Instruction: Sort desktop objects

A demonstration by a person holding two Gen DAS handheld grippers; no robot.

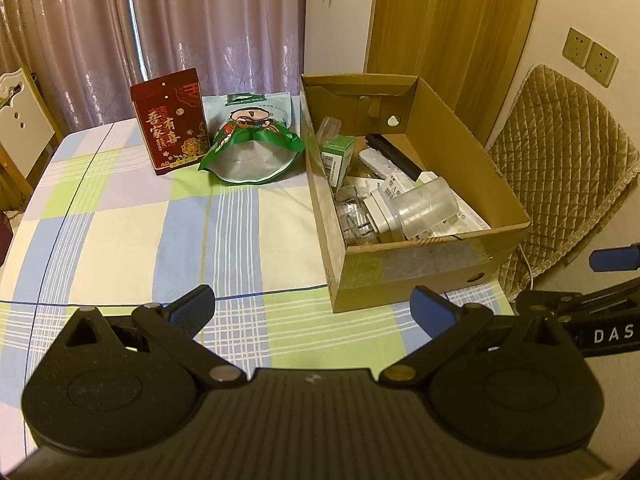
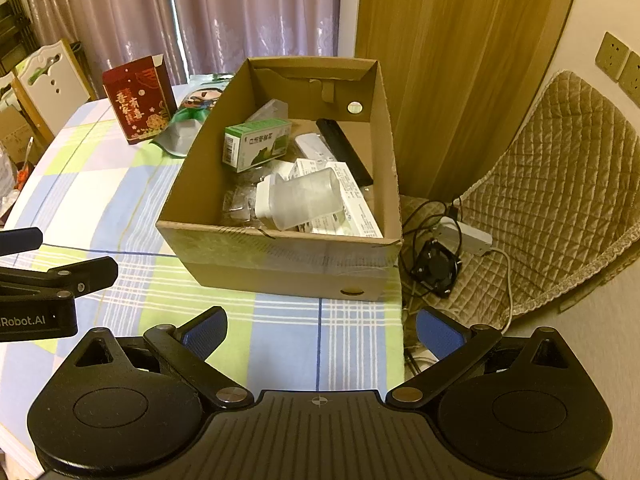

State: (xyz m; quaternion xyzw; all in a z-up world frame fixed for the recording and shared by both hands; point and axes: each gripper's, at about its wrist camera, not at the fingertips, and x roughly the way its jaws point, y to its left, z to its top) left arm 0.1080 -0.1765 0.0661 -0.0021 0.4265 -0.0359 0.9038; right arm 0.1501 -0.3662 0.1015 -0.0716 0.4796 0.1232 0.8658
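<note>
Judged the upright dark-red printed carton [image 1: 170, 118] light but crushable, best pinched across its narrow sides; left gripper [image 1: 312, 308] and right gripper [image 2: 320, 330] both spread apart, empty.

Black left hand-held gripper [image 1: 312, 308], blue ribbed pads [image 1: 194, 310], brass pivot screws

Green pouch [image 2: 188, 120] half hidden behind cardboard box [image 2: 280, 264], box's bottom items indistinct
</note>
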